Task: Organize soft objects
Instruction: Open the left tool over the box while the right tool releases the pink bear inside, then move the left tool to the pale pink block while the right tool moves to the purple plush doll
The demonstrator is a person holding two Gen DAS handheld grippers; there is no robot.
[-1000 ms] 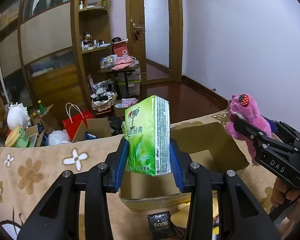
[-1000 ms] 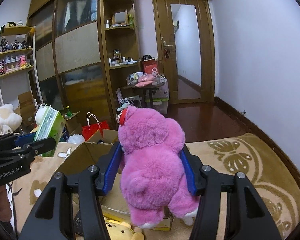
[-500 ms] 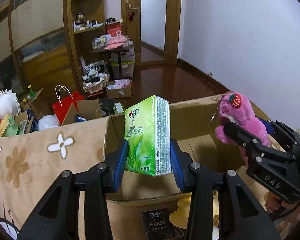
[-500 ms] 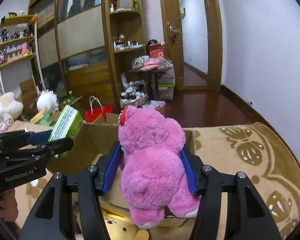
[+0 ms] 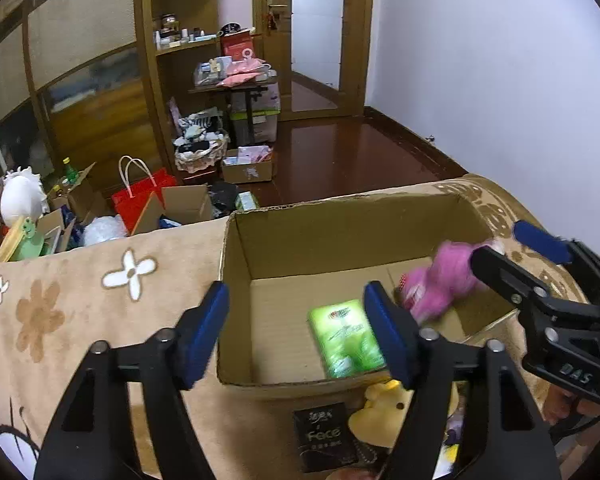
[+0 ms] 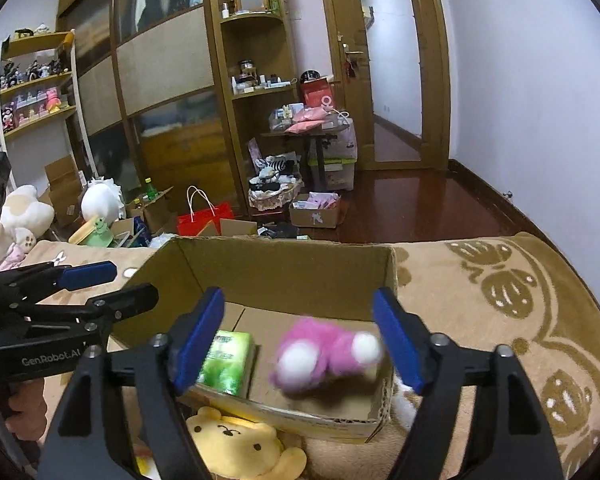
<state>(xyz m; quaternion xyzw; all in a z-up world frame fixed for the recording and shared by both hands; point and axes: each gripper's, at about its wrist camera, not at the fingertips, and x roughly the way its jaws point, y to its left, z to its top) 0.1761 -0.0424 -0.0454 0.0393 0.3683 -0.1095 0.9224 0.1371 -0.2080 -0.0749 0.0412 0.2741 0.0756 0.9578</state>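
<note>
Cardboard box point(image 5: 340, 236): holds green tissue pack point(image 5: 346, 338) and pink plush bear point(image 6: 328, 354). Left gripper point(image 5: 300, 332), right gripper point(image 6: 298, 338): jaws just opened, empty. Outstanding: yellow plush point(image 6: 236, 444), black pack point(image 5: 324, 436) beside box.

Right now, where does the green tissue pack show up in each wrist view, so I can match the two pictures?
Left wrist view: the green tissue pack lies flat on the box floor, lower centre, just left of the right blue pad.
Right wrist view: the pack sits lower left of centre in the box, beside the left blue pad.
Shared landmark: the cardboard box, with the blurred pink plush toy inside.
</note>
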